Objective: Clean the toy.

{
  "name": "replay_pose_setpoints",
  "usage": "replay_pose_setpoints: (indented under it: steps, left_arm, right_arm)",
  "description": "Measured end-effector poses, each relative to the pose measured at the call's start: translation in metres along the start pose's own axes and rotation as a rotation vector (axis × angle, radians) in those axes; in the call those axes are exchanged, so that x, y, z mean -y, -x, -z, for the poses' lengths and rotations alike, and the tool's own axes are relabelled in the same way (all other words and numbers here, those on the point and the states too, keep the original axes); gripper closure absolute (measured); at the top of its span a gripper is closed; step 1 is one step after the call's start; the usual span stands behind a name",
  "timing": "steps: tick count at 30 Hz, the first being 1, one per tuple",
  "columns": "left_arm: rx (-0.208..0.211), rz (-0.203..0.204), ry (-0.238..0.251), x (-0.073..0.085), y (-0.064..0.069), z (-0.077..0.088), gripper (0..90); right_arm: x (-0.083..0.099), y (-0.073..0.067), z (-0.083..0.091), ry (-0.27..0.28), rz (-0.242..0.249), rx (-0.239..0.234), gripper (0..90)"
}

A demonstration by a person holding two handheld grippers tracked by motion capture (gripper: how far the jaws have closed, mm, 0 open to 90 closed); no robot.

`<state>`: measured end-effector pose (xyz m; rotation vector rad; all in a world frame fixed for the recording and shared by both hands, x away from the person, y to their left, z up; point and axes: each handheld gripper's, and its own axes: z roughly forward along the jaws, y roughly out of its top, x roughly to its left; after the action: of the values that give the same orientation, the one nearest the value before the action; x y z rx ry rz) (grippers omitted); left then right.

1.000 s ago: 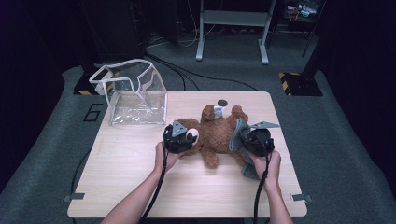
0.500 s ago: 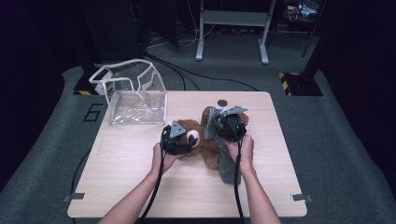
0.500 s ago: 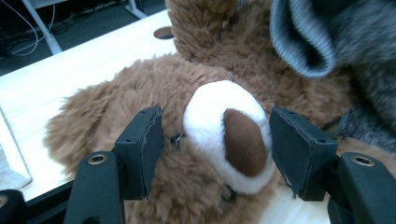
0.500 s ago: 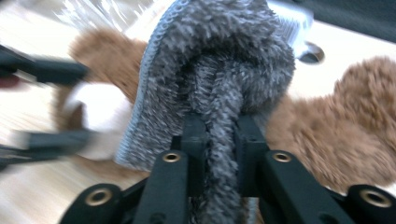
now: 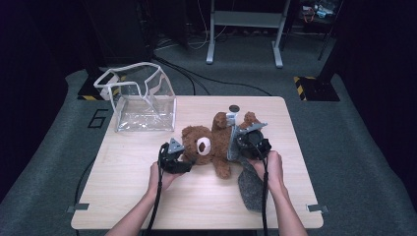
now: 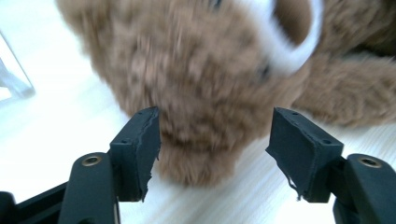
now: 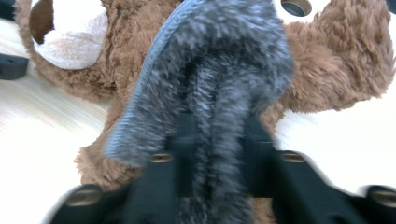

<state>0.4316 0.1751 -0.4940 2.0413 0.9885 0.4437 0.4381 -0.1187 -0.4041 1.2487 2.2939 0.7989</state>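
A brown teddy bear (image 5: 211, 142) lies on its back in the middle of the wooden table (image 5: 128, 167). My left gripper (image 5: 189, 158) stands open at the bear's head. In the left gripper view the furry head (image 6: 201, 79) sits between the left gripper (image 6: 215, 144) jaws, which have just been opening; the pads (image 6: 140, 149) do not press it. My right gripper (image 5: 237, 147) is shut on a grey felt cloth (image 5: 251, 187) beside the bear's body, its jaws having just closed a little more. The cloth (image 7: 210, 70) bunches up out of the right gripper (image 7: 217, 135), over the bear (image 7: 336, 60).
A clear plastic bag (image 5: 142, 98) with white trim stands open at the table's far left. A small black round object (image 5: 234, 108) lies just beyond the bear's legs. The table's edges run close on the right and near sides.
The right gripper carried the grey cloth leftward against the bear's body. The left gripper drew back toward the near left and its jaws spread. The bear's face now points up.
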Motion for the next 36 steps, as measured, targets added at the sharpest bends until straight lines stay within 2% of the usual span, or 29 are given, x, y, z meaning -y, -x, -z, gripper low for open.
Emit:
replay_pose_setpoints:
  steps: [2,5,7,11,15,16,18,19,21,22,23,24,25,27,28,30,31,32,34,36]
  left_arm:
    - [-0.008,0.005,-0.012,0.004,0.000,-0.004,40.4]
    - [0.002,0.024,-0.029,0.009,-0.002,-0.007,45.9]
    - [0.000,0.039,-0.022,0.012,-0.003,-0.010,51.6]
    - [0.012,0.087,-0.015,0.017,-0.009,-0.012,60.7]
    - [0.018,0.105,-0.015,0.024,-0.014,-0.014,72.7]
    - [0.023,0.126,-0.011,0.025,-0.015,-0.016,73.7]
    - [0.019,0.131,-0.006,0.026,-0.014,-0.017,73.5]
    - [0.021,0.118,-0.017,0.025,-0.015,-0.018,72.3]
    - [0.017,0.113,-0.021,0.025,-0.012,-0.020,65.8]
    - [0.015,0.112,-0.020,0.024,-0.011,-0.020,62.0]
    - [0.012,0.092,-0.029,0.023,-0.010,-0.021,59.3]
    - [0.004,0.095,-0.028,0.023,-0.008,-0.022,57.6]
    - [0.000,0.077,-0.043,0.022,-0.008,-0.021,57.9]
    - [-0.013,0.086,-0.030,0.022,-0.008,-0.022,63.1]
    - [-0.008,0.089,-0.034,0.023,-0.010,-0.022,67.7]
    - [0.007,0.093,-0.032,0.024,-0.013,-0.021,75.6]
    - [0.006,0.106,-0.019,0.025,-0.014,-0.021,80.0]
    - [0.014,0.129,-0.015,0.026,-0.016,-0.021,82.2]
    - [0.012,0.109,-0.022,0.026,-0.017,-0.021,83.9]
    - [0.012,0.116,-0.023,0.026,-0.016,-0.021,84.0]
  right_arm:
    - [-0.001,0.002,0.003,0.032,-0.039,-0.030,79.7]
    - [-0.008,0.001,0.009,0.089,-0.054,-0.063,80.2]
    - [-0.016,-0.003,0.014,0.128,-0.067,-0.080,80.3]
    - [-0.036,-0.013,0.019,0.216,-0.060,-0.102,80.2]
    - [-0.059,-0.029,0.016,0.276,-0.050,-0.111,80.1]
    - [-0.064,-0.032,0.014,0.288,-0.047,-0.111,80.1]
    - [-0.072,-0.037,0.009,0.329,-0.050,-0.114,80.1]
    - [-0.076,-0.038,0.006,0.349,-0.068,-0.121,80.1]
    - [-0.082,-0.040,0.002,0.383,-0.085,-0.137,80.1]
    - [-0.085,-0.041,0.000,0.387,-0.086,-0.139,80.1]
    - [-0.087,-0.042,0.000,0.391,-0.084,-0.137,80.1]
    - [-0.090,-0.044,0.000,0.399,-0.078,-0.133,80.1]
    - [-0.091,-0.045,0.000,0.402,-0.076,-0.127,80.0]
    - [-0.091,-0.046,-0.004,0.375,-0.066,-0.131,79.3]
    - [-0.092,-0.046,-0.010,0.307,-0.053,-0.142,77.8]
    - [-0.089,-0.047,-0.027,0.152,-0.024,-0.136,71.4]
    - [-0.086,-0.047,-0.035,0.090,0.000,-0.105,67.6]
    - [-0.082,-0.046,-0.038,0.076,0.010,-0.083,62.4]
    - [-0.079,-0.043,-0.038,0.066,0.006,-0.103,54.7]
    - [-0.079,-0.042,-0.030,0.072,0.021,-0.099,45.4]
